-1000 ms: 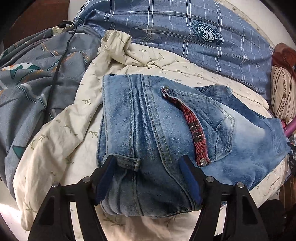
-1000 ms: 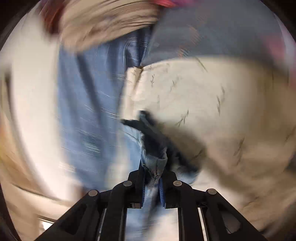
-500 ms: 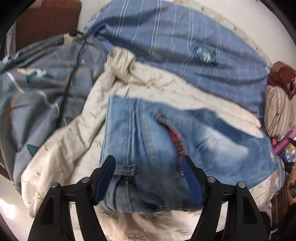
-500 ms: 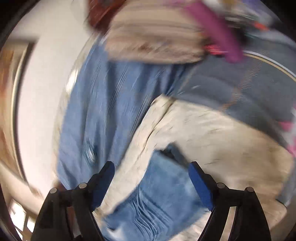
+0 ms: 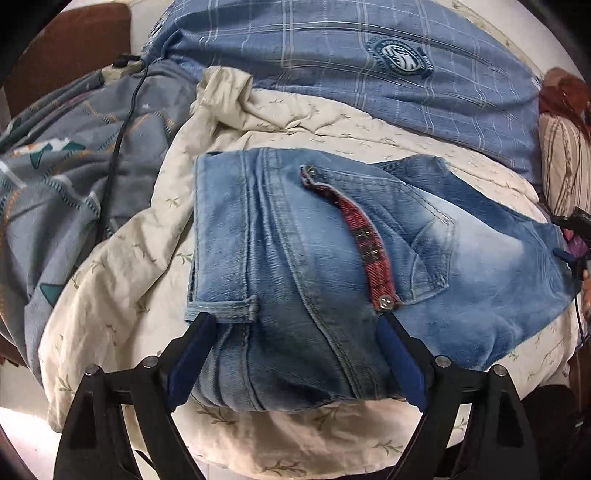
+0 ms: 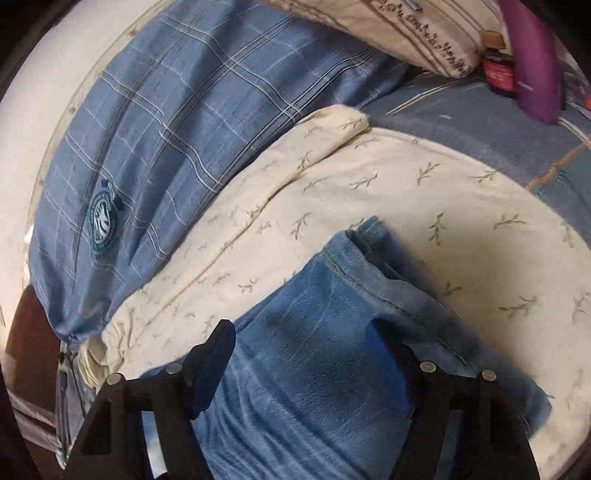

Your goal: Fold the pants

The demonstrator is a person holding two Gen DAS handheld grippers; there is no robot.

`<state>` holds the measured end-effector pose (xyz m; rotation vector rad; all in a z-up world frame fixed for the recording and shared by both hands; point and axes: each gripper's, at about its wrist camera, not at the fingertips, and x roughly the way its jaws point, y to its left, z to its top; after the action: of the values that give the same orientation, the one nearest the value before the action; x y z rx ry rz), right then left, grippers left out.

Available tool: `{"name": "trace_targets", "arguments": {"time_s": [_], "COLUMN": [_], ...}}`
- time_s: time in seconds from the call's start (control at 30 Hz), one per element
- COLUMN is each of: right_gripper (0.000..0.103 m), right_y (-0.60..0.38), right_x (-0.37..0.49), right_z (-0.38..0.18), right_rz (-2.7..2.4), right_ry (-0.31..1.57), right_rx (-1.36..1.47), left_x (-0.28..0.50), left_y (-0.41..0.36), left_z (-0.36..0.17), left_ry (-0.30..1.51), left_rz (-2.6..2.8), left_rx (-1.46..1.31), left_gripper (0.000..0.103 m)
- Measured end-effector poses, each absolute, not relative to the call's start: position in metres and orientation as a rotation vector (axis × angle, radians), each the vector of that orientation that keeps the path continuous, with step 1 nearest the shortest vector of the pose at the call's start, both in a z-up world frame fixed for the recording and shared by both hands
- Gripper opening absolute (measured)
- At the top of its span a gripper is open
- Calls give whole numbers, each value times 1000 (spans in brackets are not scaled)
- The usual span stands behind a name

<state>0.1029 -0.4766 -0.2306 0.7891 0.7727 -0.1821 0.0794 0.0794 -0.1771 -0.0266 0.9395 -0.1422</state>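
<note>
Left wrist view: folded jeans lie on cream leaf-print sheet. Left gripper spread, jaws opening, straddling the near waistband fold without pinching. Right gripper spread, jaws closing, over the denim, nothing gripped.

Bare cream sheet lies open left of the jeans. A black cable crosses the grey blanket there. A purple bottle and striped pillow crowd the far side.

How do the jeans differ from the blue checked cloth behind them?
The jeans are faded denim with heavy seams, a pocket and red trim; the blue checked cloth is thin, with pale lines and a round badge. The jeans lie folded; the checked cloth lies spread out. Both are blue and rest on the bed.
</note>
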Motion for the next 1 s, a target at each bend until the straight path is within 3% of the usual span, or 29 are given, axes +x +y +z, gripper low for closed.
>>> {"name": "trace_targets", "arguments": {"time_s": [0.3,0.47,0.8,0.83,0.87,0.93,1.0], "right_gripper": [77,77,77,73,56,37,34], "right_y": [-316,-238,-179,-175,-171,-165,-167], "right_x": [154,184,211,213,215,223,234], "right_z": [-174,-180,-199,-203,-206,-214,-223], "right_rz": [322,421,455,454,446,410,360], "right_ry": [839,900,983,994,1003,1044,1078], "right_rx": [459,308,100,73,42,-10,14], "left_x": [71,65,58,58,59,59,61], "left_y": [80,70,59,60,60,62,66], "left_z": [-170,-168,-167,-167,-167,-167,-168], "left_ry": [923,908,862,861,858,849,847], "left_rz": [-131,-143,-167,-168,-167,-159,-148], "left_rx": [-16,42,166,170,172,174,168], "left_gripper": [89,89,89,89,89,89,89]}}
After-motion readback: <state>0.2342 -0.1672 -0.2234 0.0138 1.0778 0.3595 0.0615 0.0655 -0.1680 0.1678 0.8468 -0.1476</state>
